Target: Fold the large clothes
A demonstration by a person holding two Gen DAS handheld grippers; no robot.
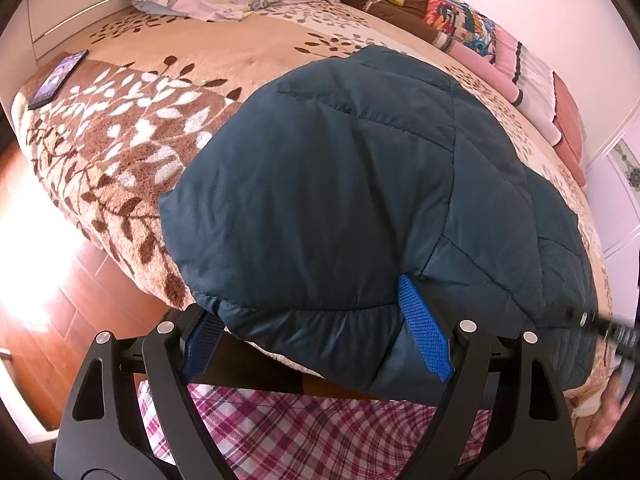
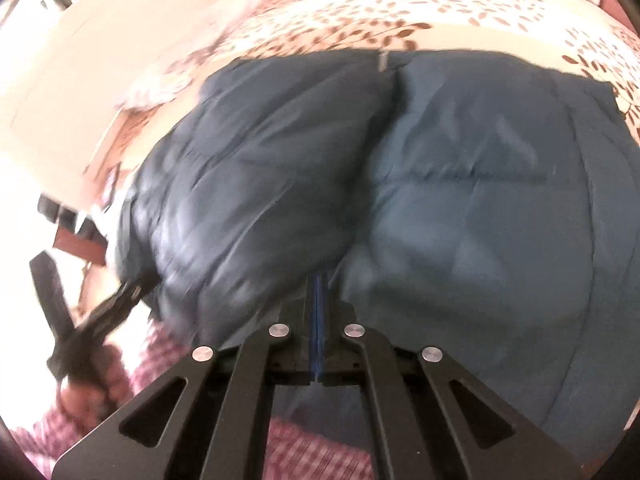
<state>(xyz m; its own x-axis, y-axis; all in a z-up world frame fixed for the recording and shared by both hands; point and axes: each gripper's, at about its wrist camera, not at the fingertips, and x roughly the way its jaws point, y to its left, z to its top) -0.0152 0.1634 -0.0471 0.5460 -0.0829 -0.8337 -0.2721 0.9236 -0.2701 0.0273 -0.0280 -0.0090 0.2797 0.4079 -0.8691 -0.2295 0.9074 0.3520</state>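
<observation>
A: Why does the dark teal quilted padded jacket (image 1: 360, 184) sit so near the foot of the bed (image 1: 132, 120) with the brown leaf-patterned fleece blanket?

B: It lies spread across the near end, its hem hanging over the edge, probably so both grippers can reach the hem from where the person stands. The far part rests flat, which would steady it while a fold is made

A: And the left gripper (image 1: 316, 332)?

B: Its blue textured pads stand wide apart either side of a bunched bit of hem; they touch the fabric's flanks but do not press it. I judge it is placed to take that corner, not holding it

A: The right gripper (image 2: 318, 320)?

B: Fingers fully together, blue pads meeting, tip at the jacket's near edge beside a raised fold. That view is blurred, so whether a sliver of cloth is pinched I cannot tell

A: Anything nearby that matters?

B: A dark phone (image 1: 60, 78) lies at the far left corner, well apart from the jacket
</observation>
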